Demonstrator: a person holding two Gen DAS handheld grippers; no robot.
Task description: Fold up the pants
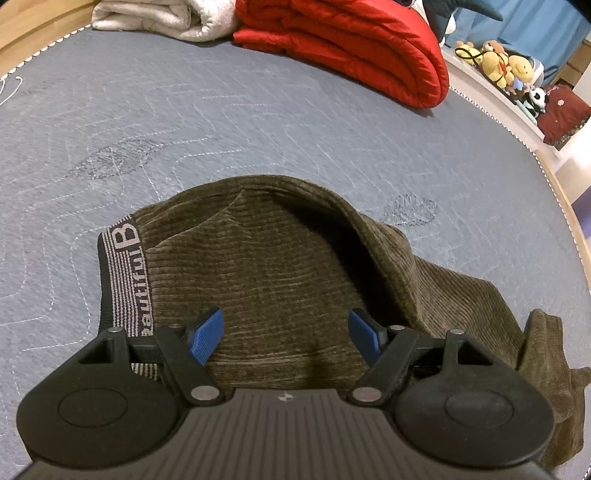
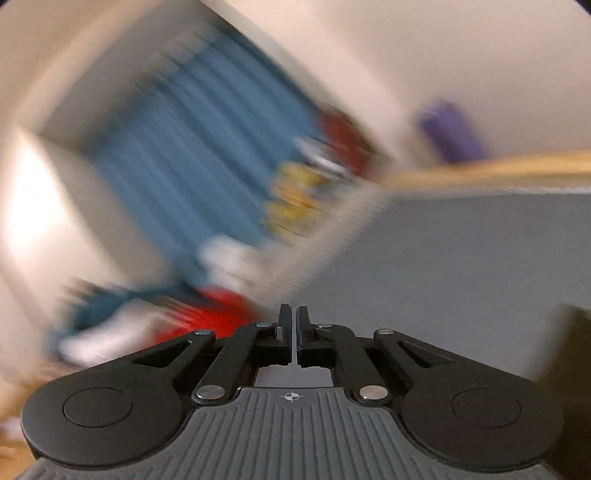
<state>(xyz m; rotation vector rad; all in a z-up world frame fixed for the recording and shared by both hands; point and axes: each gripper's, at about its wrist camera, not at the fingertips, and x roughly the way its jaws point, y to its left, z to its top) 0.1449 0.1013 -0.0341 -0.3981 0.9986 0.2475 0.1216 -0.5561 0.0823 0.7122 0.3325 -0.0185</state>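
Olive-brown corduroy pants point(image 1: 280, 266) lie bunched on the grey quilted mattress point(image 1: 184, 122), with a black and white striped waistband point(image 1: 125, 273) at the left that carries lettering. My left gripper point(image 1: 286, 338) is open, its blue pads just above the fabric near the waistband, holding nothing. My right gripper point(image 2: 293, 332) is shut with nothing between its fingers; its view is heavily motion-blurred. A dark patch at the right edge point(image 2: 572, 369) may be the pants.
A folded red quilt point(image 1: 354, 44) and a white blanket point(image 1: 166, 18) lie at the far side of the mattress. Plush toys point(image 1: 506, 66) sit on a white ledge at the right. Blue curtains point(image 2: 192, 155) and a wooden bed edge point(image 2: 480, 173) show blurred.
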